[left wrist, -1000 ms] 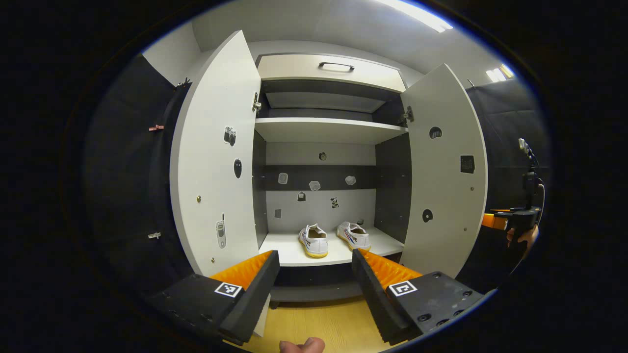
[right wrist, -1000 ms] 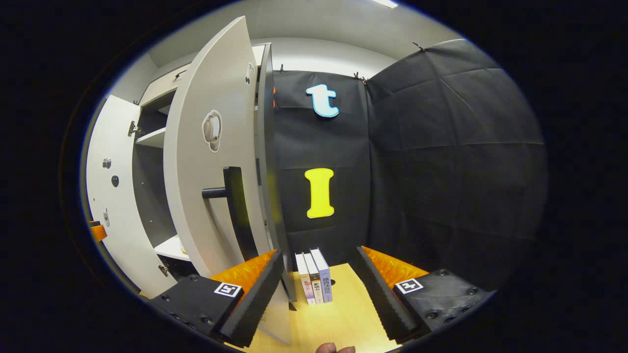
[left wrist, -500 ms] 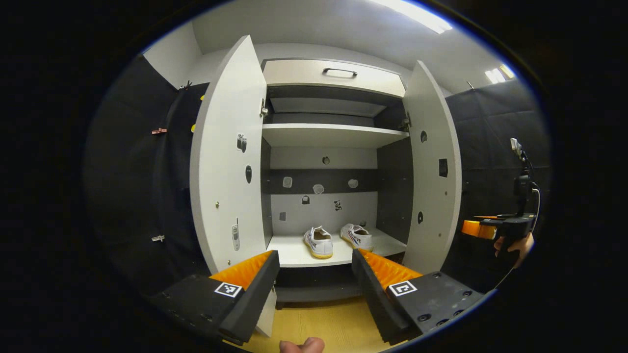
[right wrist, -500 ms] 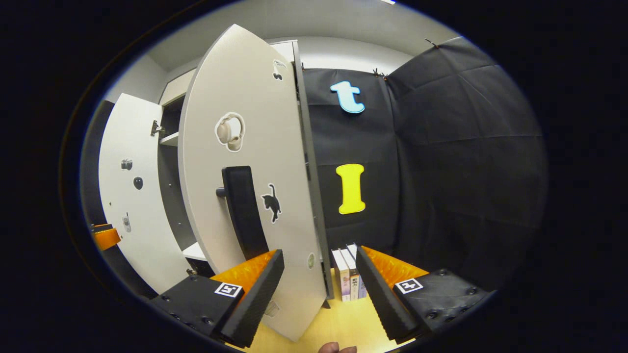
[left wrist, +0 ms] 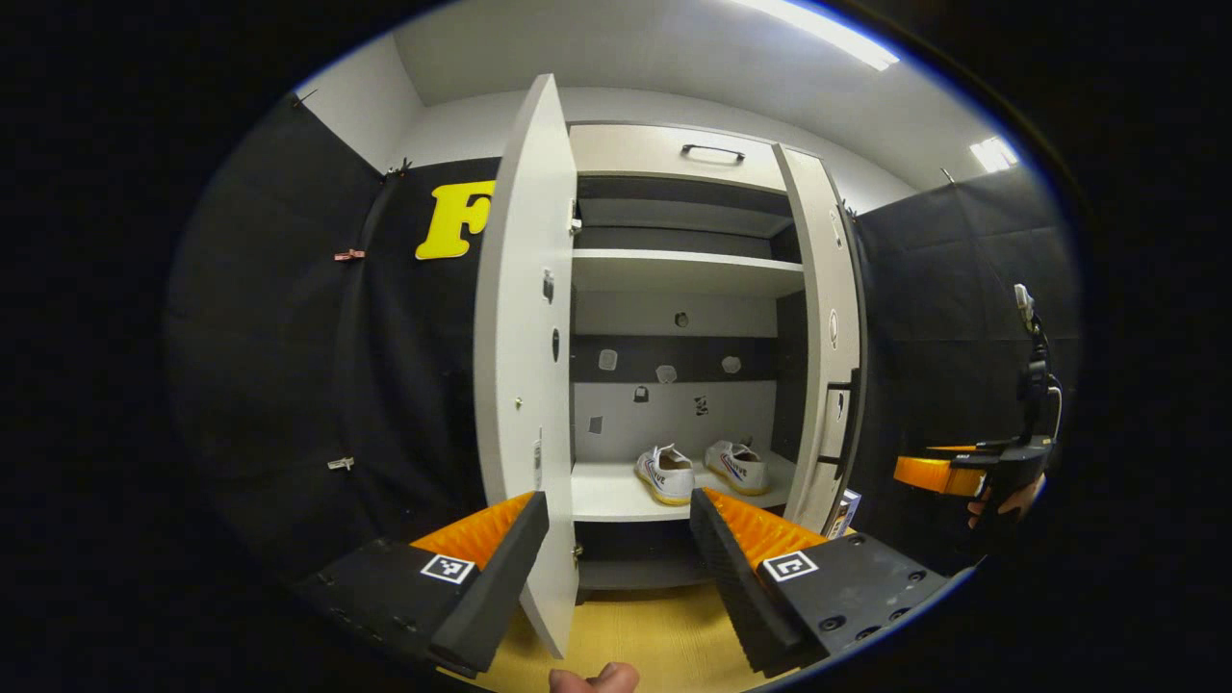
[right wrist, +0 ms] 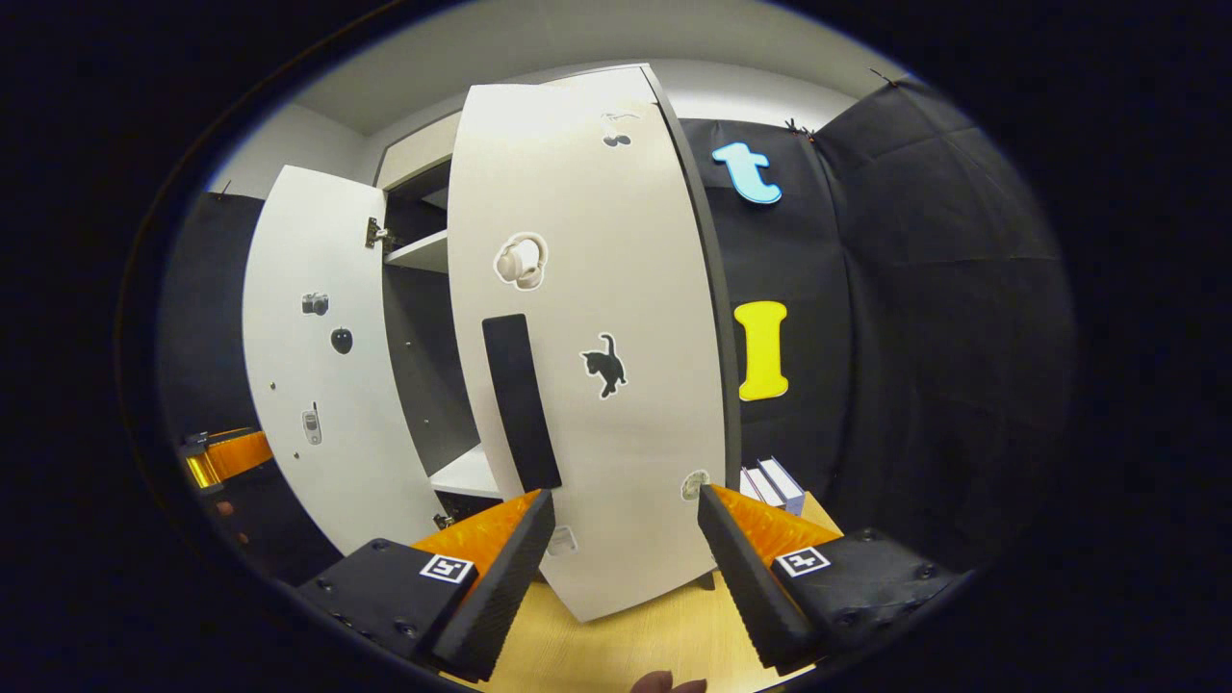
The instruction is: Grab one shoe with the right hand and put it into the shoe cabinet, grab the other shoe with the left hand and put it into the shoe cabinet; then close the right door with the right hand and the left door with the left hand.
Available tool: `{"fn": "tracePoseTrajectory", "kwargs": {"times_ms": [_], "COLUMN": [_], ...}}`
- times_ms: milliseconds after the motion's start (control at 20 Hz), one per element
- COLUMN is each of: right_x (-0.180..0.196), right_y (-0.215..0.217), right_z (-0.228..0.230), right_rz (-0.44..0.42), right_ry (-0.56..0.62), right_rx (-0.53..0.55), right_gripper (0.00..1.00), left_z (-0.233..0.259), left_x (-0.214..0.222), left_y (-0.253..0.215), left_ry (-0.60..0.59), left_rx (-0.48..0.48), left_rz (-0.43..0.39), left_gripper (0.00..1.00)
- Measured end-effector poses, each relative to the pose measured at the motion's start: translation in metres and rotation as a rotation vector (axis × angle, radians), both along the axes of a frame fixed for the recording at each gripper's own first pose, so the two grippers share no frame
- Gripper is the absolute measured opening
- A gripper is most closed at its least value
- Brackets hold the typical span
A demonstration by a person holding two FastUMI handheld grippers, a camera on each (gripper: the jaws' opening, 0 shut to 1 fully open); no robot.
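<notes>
Black cloth walls flank the shoe cabinet [left wrist: 674, 279] on wood floor [right wrist: 616, 645]; both tongs gape wide.

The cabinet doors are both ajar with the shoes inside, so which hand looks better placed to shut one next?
Probably the right. The right tool faces the outer face of the right door, open and close beside its handle. The left tool sits at the left door edge, facing the shoes.

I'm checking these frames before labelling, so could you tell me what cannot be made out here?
- Shoes, left gripper view: too small to read their side markings.
- Cabinet interior, right gripper view: hidden behind the right door.
- Books, right gripper view: partly hidden by that door's edge.
</notes>
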State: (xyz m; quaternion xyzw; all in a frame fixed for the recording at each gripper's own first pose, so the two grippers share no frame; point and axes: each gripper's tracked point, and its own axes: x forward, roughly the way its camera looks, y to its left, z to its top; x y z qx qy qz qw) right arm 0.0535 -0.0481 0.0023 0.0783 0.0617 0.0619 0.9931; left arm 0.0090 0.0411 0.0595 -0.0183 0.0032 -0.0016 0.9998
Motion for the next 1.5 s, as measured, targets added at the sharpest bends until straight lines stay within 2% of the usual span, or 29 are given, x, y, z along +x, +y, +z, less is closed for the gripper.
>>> {"fn": "tracePoseTrajectory", "kwargs": {"times_ms": [550,900,1150,1300,1500], "right_x": [-0.036,-0.052,-0.060,-0.063,-0.067], "right_y": [0.009,-0.006,-0.014,-0.023,-0.034], "right_z": [-0.020,-0.023,-0.019,-0.016,-0.016], "right_rz": [-0.036,-0.086,-0.105,-0.123,-0.145], "right_ry": [0.023,0.022,0.013,0.009,0.006], "right_rx": [0.019,0.014,0.004,0.005,0.018], "right_gripper": [0.98,0.98,0.98,0.98,0.98], "left_z": [0.007,-0.003,-0.017,-0.017,-0.020], "left_x": [-0.009,0.021,0.051,0.056,0.054], "left_y": [0.107,0.169,0.179,0.170,0.164], "left_ry": [-0.021,-0.002,0.037,0.029,0.021], "left_rx": [0.025,0.052,0.070,0.060,0.070], "left_rz": [0.146,0.236,0.216,0.188,0.198], "left_gripper": [0.92,0.93,0.93,0.93,0.92]}}
